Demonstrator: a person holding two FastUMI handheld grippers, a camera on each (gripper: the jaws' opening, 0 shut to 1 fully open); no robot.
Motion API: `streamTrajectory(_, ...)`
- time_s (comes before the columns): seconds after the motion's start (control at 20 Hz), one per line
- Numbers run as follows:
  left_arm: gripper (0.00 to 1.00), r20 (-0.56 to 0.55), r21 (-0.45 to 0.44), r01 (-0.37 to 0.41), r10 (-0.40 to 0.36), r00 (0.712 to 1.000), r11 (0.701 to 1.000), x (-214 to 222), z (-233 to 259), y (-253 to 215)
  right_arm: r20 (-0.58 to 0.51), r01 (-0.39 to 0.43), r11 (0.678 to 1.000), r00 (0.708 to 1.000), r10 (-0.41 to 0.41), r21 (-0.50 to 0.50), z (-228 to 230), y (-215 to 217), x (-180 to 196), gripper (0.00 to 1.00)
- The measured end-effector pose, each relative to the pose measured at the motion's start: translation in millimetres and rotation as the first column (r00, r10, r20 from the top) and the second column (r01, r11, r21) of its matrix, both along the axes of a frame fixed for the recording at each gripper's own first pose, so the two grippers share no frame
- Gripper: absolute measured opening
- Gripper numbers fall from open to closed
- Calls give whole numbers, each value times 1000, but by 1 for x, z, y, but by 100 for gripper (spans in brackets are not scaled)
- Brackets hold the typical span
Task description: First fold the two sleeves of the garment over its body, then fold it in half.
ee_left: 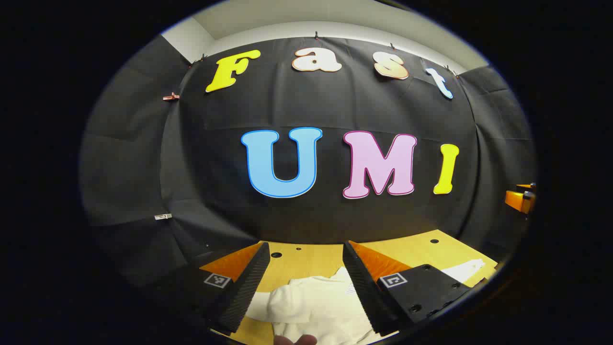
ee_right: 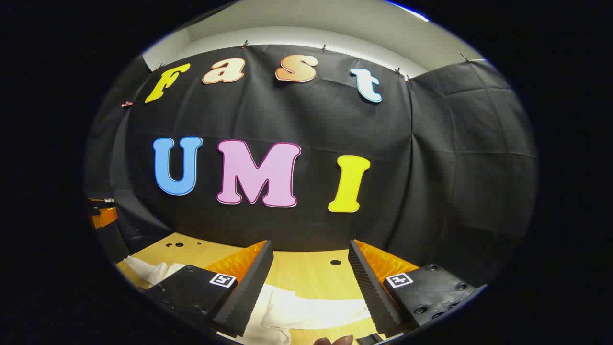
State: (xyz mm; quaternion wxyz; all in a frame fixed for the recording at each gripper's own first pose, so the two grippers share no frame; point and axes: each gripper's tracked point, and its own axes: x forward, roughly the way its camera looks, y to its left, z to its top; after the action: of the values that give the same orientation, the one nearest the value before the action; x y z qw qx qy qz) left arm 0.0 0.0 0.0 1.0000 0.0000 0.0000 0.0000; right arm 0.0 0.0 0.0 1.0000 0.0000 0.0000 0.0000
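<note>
Left gripper (ee_left: pixel 302 282) spread wide above white garment (ee_left: pixel 316 306) | right gripper (ee_right: pixel 310 287) spread wide over sleeve (ee_right: pixel 311 311) | wooden desk (ee_right: pixel 306 273) bare toward far edge, black cloth wall (ee_right: pixel 306 120) behind.

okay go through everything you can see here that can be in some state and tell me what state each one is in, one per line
left gripper: open, nothing between its fingers, held above the garment.
right gripper: open, gripping nothing, held above the garment.
garment: white, lying on the table, rumpled; whether the sleeves are folded cannot be told.
table: wooden, with small round holes, garment lying on it.
</note>
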Motion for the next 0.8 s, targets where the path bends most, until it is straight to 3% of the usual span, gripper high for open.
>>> streamTrajectory(0.8, 97, -30, 11, 9, -9, 1000, 1000, 22, -6, -44, -45, 11, 1000, 999, -11, -3, -20, -36, 32, 97)
